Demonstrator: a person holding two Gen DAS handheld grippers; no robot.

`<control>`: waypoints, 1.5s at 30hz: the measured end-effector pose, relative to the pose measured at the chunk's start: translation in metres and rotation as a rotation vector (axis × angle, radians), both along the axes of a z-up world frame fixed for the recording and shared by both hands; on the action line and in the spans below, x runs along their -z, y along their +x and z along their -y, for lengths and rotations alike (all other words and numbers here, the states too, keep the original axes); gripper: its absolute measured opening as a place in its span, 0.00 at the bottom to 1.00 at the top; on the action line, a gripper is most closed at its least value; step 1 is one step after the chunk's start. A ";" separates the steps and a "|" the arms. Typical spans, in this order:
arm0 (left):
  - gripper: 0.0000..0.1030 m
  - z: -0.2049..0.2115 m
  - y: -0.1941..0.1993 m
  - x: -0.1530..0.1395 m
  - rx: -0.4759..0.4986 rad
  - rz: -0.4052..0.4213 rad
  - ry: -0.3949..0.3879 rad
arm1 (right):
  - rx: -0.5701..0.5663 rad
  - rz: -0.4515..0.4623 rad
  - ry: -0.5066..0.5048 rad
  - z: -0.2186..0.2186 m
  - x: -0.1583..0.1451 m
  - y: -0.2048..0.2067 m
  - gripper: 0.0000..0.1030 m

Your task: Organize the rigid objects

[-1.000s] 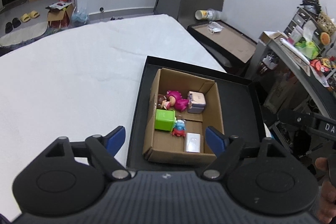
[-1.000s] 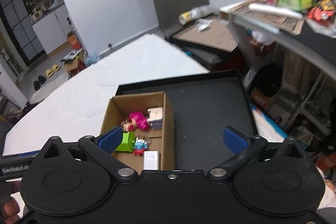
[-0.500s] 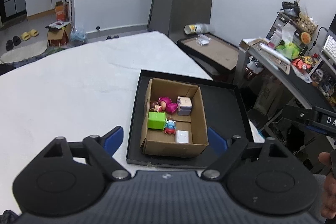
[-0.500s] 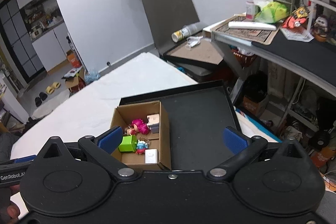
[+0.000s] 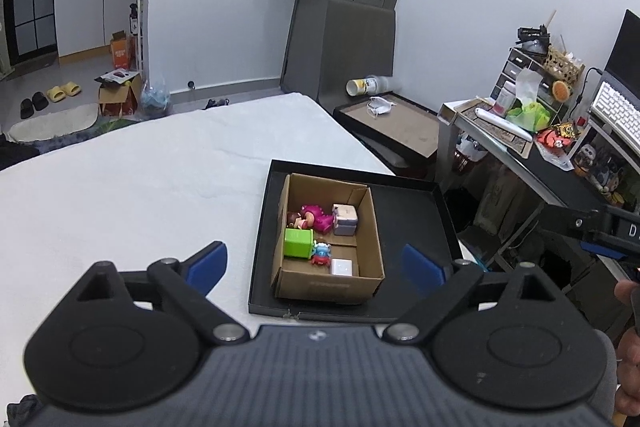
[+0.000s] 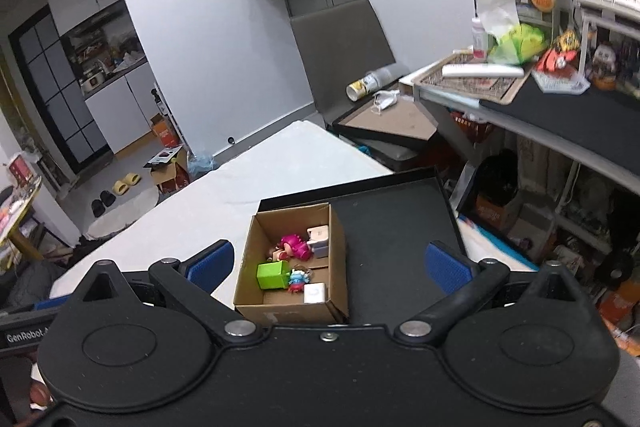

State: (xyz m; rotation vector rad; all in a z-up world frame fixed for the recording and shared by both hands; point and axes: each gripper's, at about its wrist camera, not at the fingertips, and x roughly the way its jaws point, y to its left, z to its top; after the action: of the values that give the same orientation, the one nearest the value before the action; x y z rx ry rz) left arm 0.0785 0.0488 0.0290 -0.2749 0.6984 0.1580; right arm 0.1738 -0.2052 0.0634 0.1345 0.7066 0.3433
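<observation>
A small cardboard box [image 5: 370,223] [image 6: 338,251] stands in the left part of a shallow black tray [image 5: 412,219] [image 6: 396,215] on a white surface. Inside the box lie a pink doll [image 5: 312,218] [image 6: 294,246], a green cube [image 5: 298,243] [image 6: 272,275], a pale lilac box [image 5: 345,219] [image 6: 319,238], a small blue-and-red figure [image 5: 321,253] [image 6: 297,279] and a white cube [image 5: 341,267] [image 6: 315,293]. My left gripper [image 5: 316,263] hangs above and short of the box, its jaws opening, nothing between them. My right gripper [image 6: 330,265] is open wide and holds nothing.
The white surface [image 5: 140,179] spreads to the left of the tray. A cluttered desk [image 5: 532,131] [image 6: 560,99] stands at the right, with a low framed board [image 5: 396,123] and a tipped cup [image 5: 360,85] behind the tray. A hand [image 5: 628,355] shows at the right edge.
Both grippers have drawn back and up from the box, which now looks smaller and farther off. More of the room is in view. The left jaws stand a little wider.
</observation>
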 end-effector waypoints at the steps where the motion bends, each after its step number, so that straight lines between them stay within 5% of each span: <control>1: 0.94 0.000 -0.003 -0.002 0.000 0.007 -0.003 | 0.002 0.007 -0.012 0.000 -0.002 -0.003 1.00; 20: 0.95 0.031 -0.057 -0.013 0.026 0.078 0.031 | 0.010 0.095 -0.010 0.033 -0.019 -0.056 1.00; 45: 0.96 0.053 -0.065 -0.013 0.100 0.090 0.070 | -0.003 0.099 -0.005 0.033 -0.012 -0.068 1.00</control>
State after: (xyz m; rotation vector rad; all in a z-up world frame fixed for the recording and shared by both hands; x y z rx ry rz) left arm 0.0136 -0.0043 0.0416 -0.1784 0.6145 0.0737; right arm 0.1063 -0.2379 0.0755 0.1107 0.6103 0.3490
